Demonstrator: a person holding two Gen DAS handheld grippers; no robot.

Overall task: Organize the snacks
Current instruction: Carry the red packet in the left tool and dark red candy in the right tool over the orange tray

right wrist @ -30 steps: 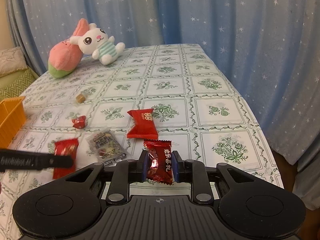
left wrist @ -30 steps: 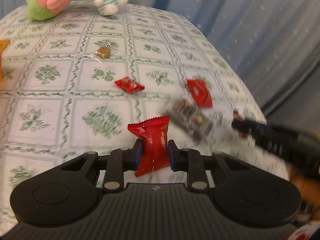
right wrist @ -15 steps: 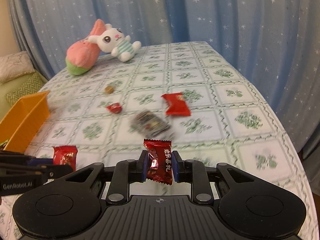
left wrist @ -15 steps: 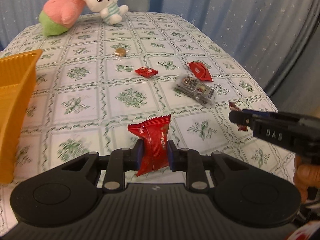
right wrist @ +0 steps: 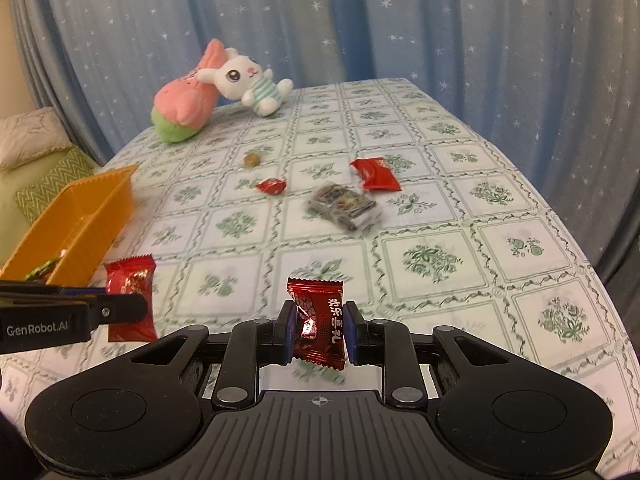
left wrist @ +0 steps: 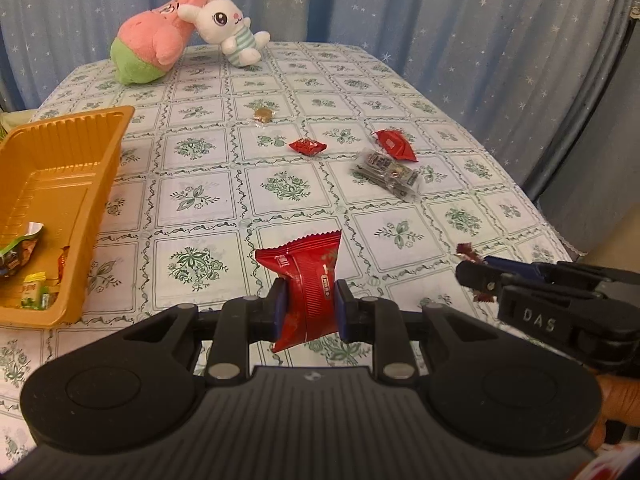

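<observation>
My left gripper (left wrist: pixel 307 307) is shut on a bright red snack packet (left wrist: pixel 305 284) held above the tablecloth. My right gripper (right wrist: pixel 319 330) is shut on a dark red candy packet (right wrist: pixel 319 322) with white lettering. The right gripper also shows at the right edge of the left wrist view (left wrist: pixel 472 272); the left gripper shows at the left of the right wrist view (right wrist: pixel 120 308). An orange tray (left wrist: pixel 108 160) at the left holds several wrapped snacks. On the cloth lie a small red candy (left wrist: pixel 307 146), a red packet (left wrist: pixel 394 144), a clear dark packet (left wrist: pixel 387 173) and a brown candy (left wrist: pixel 262 115).
A pink-and-green plush (left wrist: pixel 152 48) and a white rabbit plush (left wrist: pixel 226 26) rest at the table's far end. Blue star-patterned curtains (right wrist: pixel 360 20) hang behind. The table's right edge (left wrist: pixel 556 232) drops off. A cushion (right wrist: pixel 48 184) lies past the tray on the left.
Both grippers have drawn back and leftwards with their packets still held. The orange tray has come into view at the left, and the loose snacks now lie farther away.
</observation>
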